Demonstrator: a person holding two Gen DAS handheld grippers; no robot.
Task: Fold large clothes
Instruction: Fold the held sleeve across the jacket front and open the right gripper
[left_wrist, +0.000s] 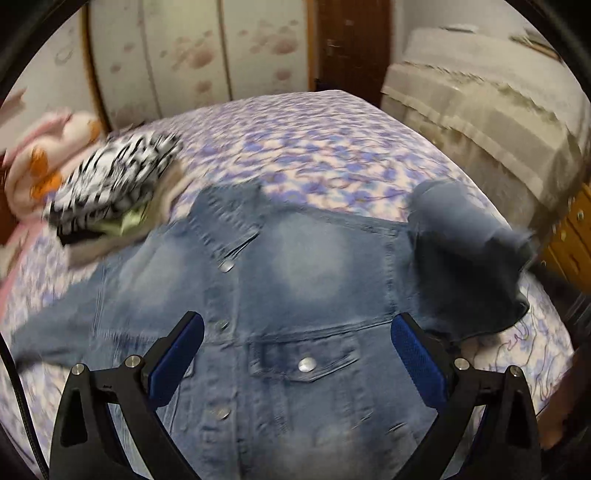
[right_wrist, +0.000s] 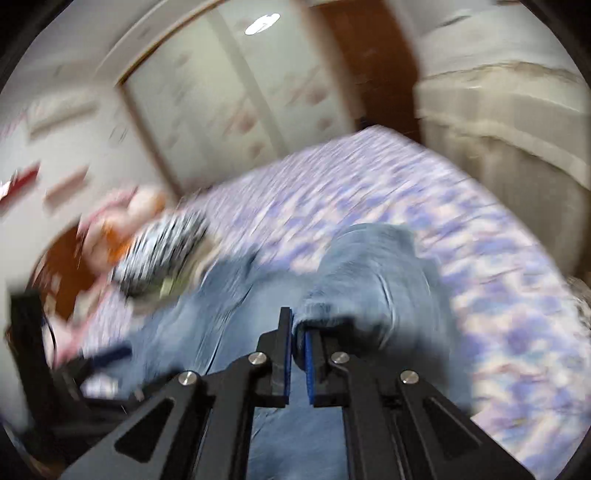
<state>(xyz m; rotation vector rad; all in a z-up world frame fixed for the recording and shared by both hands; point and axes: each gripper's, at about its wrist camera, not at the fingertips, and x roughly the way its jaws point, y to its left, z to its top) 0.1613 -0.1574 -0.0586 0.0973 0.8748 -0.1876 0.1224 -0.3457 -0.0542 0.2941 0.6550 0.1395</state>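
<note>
Floral bed (left_wrist: 332, 147) — right gripper (right_wrist: 298, 332) pinching denim jacket (left_wrist: 295, 295) sleeve.

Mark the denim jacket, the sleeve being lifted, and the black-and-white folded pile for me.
denim jacket (left_wrist: 310, 258), left wrist view, on the pale faded patch of its front.
sleeve (right_wrist: 373, 273), right wrist view, on the raised denim just beyond the right gripper (right_wrist: 298, 334).
black-and-white pile (left_wrist: 114, 173), left wrist view, on its top layer.

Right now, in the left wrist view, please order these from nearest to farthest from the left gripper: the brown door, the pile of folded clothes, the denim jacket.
1. Denim jacket: directly under and ahead of the left gripper.
2. Pile of folded clothes: farther, on the bed at upper left.
3. Brown door: farthest, beyond the bed.
</note>
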